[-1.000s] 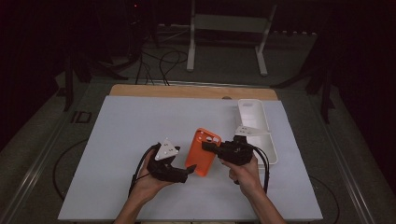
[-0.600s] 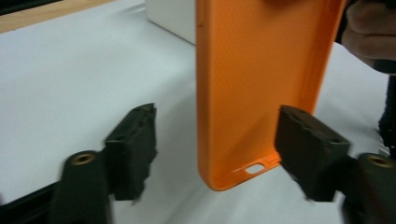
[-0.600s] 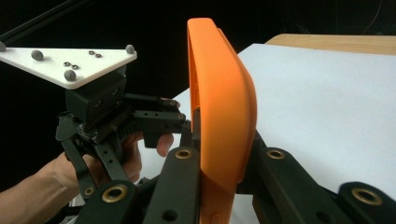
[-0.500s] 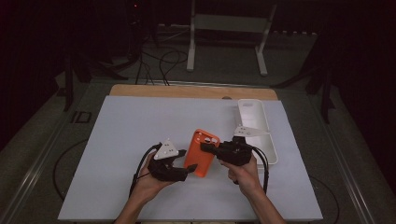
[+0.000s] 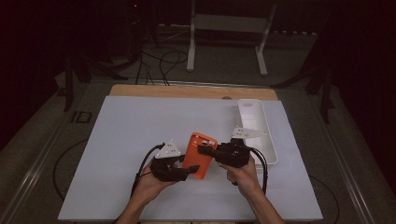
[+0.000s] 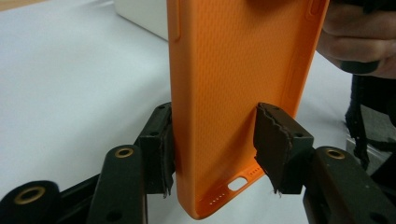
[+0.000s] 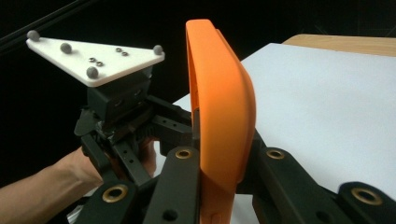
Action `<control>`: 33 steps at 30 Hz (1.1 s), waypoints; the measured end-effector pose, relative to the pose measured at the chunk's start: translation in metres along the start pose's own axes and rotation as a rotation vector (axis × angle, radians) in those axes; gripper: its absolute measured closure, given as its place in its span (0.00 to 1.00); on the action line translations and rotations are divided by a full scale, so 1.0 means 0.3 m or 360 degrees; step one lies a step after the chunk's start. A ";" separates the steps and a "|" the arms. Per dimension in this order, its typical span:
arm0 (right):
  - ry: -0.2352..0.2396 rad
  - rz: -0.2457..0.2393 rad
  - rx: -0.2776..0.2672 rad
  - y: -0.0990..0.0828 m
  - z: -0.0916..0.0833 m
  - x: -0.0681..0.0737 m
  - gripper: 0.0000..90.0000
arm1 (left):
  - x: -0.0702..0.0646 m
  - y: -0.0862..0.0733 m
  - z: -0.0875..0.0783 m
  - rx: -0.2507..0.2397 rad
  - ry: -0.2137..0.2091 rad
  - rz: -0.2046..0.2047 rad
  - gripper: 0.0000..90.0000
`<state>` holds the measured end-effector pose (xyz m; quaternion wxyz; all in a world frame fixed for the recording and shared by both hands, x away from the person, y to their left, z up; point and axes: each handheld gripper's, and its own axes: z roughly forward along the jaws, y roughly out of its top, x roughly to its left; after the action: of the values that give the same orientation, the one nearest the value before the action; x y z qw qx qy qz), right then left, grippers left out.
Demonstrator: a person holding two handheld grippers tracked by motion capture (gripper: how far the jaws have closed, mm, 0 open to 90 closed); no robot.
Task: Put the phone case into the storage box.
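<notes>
An orange phone case (image 5: pixel 198 154) is held above the white table mat between both grippers. My right gripper (image 5: pixel 204 150) is shut on its long right edge; in the right gripper view the jaws (image 7: pixel 224 161) clamp the thin rim of the case (image 7: pixel 224 102). My left gripper (image 5: pixel 189 171) has its jaws at the case's lower end and they have just been closing. In the left gripper view the case (image 6: pixel 233 70) stands upright with its inside facing me between the jaws of the left gripper (image 6: pixel 212 137), and both pads (image 6: pixel 163 144) lie against it.
A long white tray (image 5: pixel 270 140) sits at the right of the mat (image 5: pixel 140 121), just behind the right hand. A wooden strip (image 5: pixel 187 91) runs along the mat's far edge. Metal stand legs (image 5: pixel 191 46) and cables lie on the dark floor beyond.
The left gripper's jaws have drawn in around the lower end of the case. Both hands and the case stay where they were.
</notes>
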<state>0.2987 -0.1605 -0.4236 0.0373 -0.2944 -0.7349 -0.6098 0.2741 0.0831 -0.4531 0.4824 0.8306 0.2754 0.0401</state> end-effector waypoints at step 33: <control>0.0198 -0.0027 0.0005 -0.009 -0.004 -0.014 0.82 | -0.001 -0.034 0.010 -0.0030 -0.0219 0.0035 0.89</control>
<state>0.3004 -0.1634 -0.4274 0.0782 -0.2497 -0.7345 -0.6261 0.2705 0.0845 -0.4631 0.5076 0.8297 0.2320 -0.0093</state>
